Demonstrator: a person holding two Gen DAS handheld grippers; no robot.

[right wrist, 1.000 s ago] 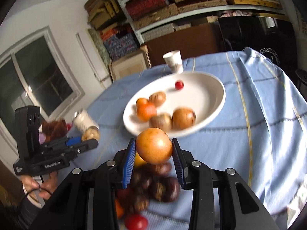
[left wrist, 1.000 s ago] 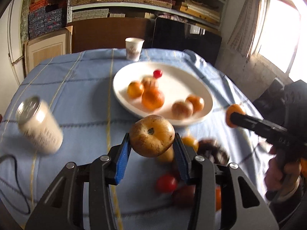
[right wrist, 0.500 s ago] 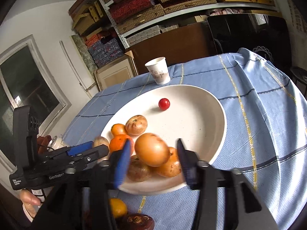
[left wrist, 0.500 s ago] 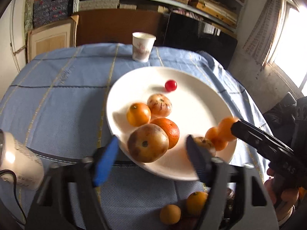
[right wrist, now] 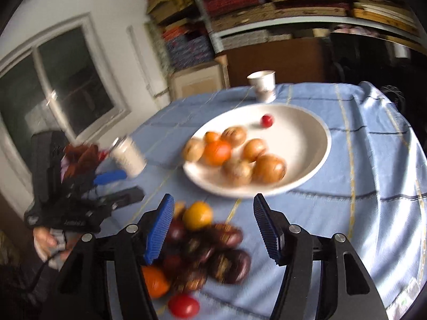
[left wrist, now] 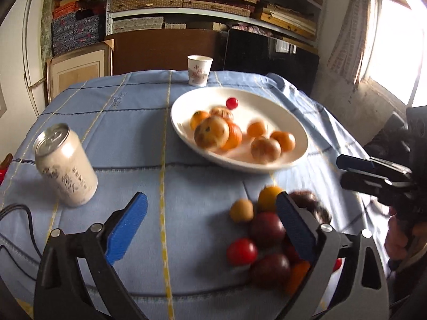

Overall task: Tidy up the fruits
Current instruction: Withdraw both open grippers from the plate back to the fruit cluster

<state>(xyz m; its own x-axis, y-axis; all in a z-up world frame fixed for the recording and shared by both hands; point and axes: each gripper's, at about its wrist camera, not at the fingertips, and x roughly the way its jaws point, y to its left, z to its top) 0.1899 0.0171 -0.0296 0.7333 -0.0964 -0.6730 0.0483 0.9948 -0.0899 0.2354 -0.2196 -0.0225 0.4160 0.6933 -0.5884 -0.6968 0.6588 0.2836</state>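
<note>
**Ana:** Fruits split two ways: some already sit on the white plate [left wrist: 300, 148], the rest lie in a loose pile [right wrist: 202, 250] on the blue tablecloth [left wrist: 128, 122], just on the near side of the plate.

**Ben:** And the tongs?

**Ana:** Both are spread apart and carry nothing. The left gripper [left wrist: 210, 229] hangs over the cloth near the plate, its right finger above the pile; the right gripper [right wrist: 213, 229] hovers over the pile too.

**Ben:** How will the pile handle?

**Ana:** My guess: the dark wrinkled fruits [right wrist: 232, 261] are light, with a tough rind. The red tomato [left wrist: 242, 251] is smooth, soft and likely to slip or bruise. All are round, so they will roll. Take each across its widest middle, with a gentle squeeze.

**Ben:** Anything in the way?

**Ana:** A drink can [left wrist: 65, 169] stands left of the plate, well apart, and a paper cup [left wrist: 199, 70] stands just beyond the plate's far rim. The fruits in the pile touch each other, so closing on one may nudge its neighbours. On the plate, the fruit clusters toward the near side; a small red one [left wrist: 232, 102] sits alone farther back, where bare room remains.
</note>
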